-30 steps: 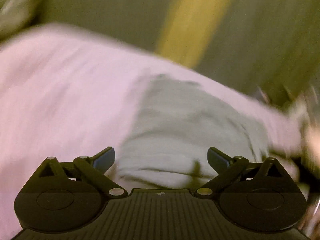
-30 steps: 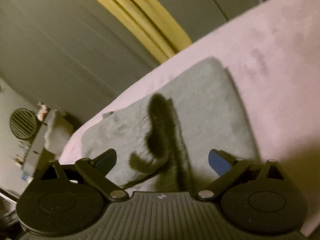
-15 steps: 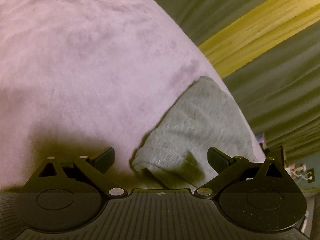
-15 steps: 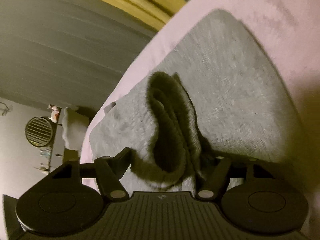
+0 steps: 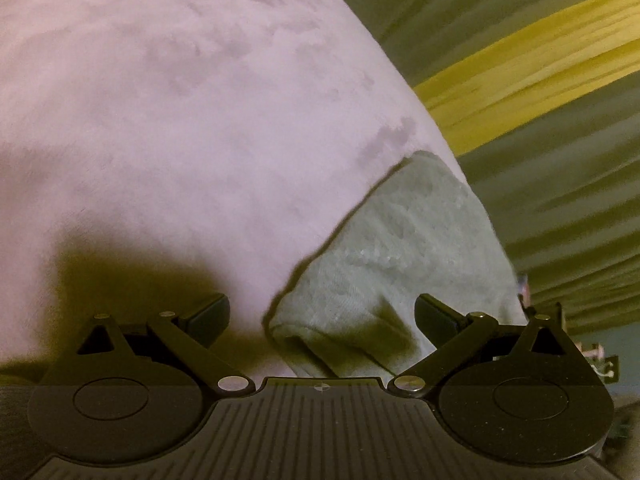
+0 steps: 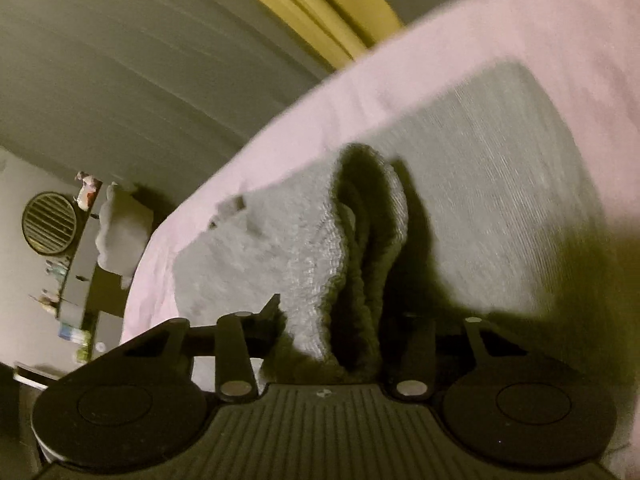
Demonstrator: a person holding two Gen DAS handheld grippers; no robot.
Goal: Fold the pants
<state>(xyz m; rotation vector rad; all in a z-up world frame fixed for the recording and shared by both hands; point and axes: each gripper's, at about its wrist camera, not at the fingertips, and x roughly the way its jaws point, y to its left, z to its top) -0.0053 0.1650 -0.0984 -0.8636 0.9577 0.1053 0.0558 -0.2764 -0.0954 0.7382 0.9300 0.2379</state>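
The right gripper (image 6: 352,336) had just closed on the grey pants' (image 6: 500,208) bunched edge (left gripper (image 5: 322,316) hung open); thick folds could slip free on lifting.

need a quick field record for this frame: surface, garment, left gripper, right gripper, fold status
surface: pink blanket, soft and plush
garment: grey pants, lying on the blanket, already partly folded
left gripper: left gripper open, a corner of the pants between its jaws, not pressed
right gripper: right gripper has just been closing, jaws pinched on a bunched ridge of the pants
background: grey curtain with a yellow stripe
fold status: not finished; right side gripped, left side not yet
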